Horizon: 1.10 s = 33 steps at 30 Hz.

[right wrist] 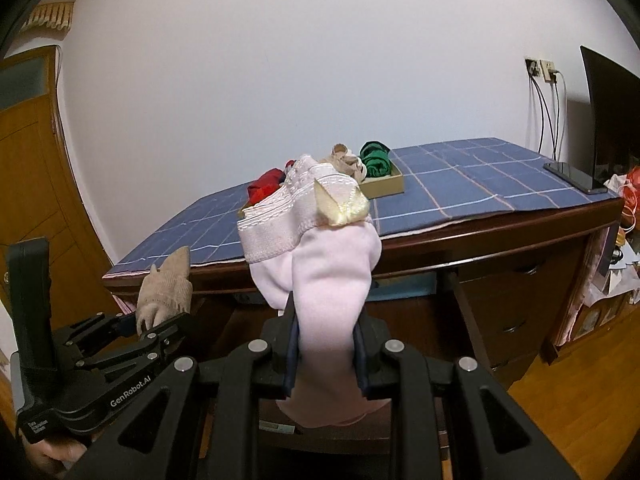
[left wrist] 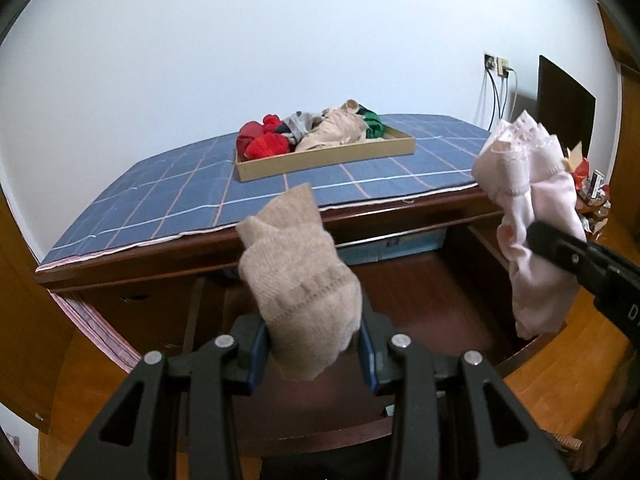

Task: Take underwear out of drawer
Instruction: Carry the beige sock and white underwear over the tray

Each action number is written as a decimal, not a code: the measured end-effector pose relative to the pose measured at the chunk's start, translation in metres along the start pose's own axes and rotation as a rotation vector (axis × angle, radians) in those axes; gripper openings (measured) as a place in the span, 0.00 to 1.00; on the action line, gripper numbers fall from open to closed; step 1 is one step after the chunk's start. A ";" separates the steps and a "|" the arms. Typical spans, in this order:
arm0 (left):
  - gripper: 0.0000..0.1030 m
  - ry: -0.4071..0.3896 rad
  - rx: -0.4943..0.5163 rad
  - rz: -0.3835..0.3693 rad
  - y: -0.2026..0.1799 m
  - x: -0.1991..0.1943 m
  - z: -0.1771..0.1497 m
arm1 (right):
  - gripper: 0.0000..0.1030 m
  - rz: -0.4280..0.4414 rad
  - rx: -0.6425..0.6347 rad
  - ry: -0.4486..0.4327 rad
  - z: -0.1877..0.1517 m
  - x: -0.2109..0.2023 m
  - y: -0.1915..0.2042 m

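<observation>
Left hand-held gripper (left wrist: 316,354) clamped on beige underwear (left wrist: 300,280), right hand-held gripper (right wrist: 326,354) on pink underwear (right wrist: 328,280), both before the surface's (left wrist: 160,200) front edge.

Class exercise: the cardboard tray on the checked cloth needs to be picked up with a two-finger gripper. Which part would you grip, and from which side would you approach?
Probably the near long wall of the cardboard tray, approached from above at the desk's front edge. That wall is thin, upright and bare, so one finger could go outside and one just inside. The heaped clothes crowd the middle and back.

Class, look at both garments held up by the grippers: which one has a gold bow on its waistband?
The pink underwear in the right gripper; the bow sits on its waistband. The beige one in the left gripper is plain knit.
</observation>
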State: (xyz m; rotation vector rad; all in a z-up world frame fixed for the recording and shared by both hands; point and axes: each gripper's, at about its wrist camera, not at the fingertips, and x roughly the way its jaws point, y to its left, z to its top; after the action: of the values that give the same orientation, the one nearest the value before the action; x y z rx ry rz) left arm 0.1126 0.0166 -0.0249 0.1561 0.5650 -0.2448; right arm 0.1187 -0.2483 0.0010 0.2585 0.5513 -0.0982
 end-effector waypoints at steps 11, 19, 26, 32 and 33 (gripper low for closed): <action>0.35 -0.072 -0.020 -0.020 0.003 -0.006 0.023 | 0.24 0.007 0.011 -0.025 0.013 0.000 -0.004; 0.35 -0.099 -0.017 -0.058 -0.003 0.002 0.038 | 0.24 0.006 0.014 -0.027 0.027 0.009 -0.003; 0.35 -0.106 -0.012 -0.077 -0.005 0.010 0.049 | 0.24 0.010 0.026 -0.025 0.037 0.019 -0.004; 0.35 -0.113 -0.007 -0.077 -0.006 0.019 0.061 | 0.24 0.012 0.030 -0.032 0.047 0.027 -0.004; 0.35 -0.115 -0.007 -0.077 -0.007 0.020 0.062 | 0.24 0.011 0.029 -0.035 0.049 0.028 -0.004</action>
State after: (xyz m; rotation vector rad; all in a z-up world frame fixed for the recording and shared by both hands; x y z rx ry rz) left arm 0.1587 -0.0073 0.0154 0.1129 0.4579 -0.3245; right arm 0.1663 -0.2662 0.0250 0.2879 0.5136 -0.1005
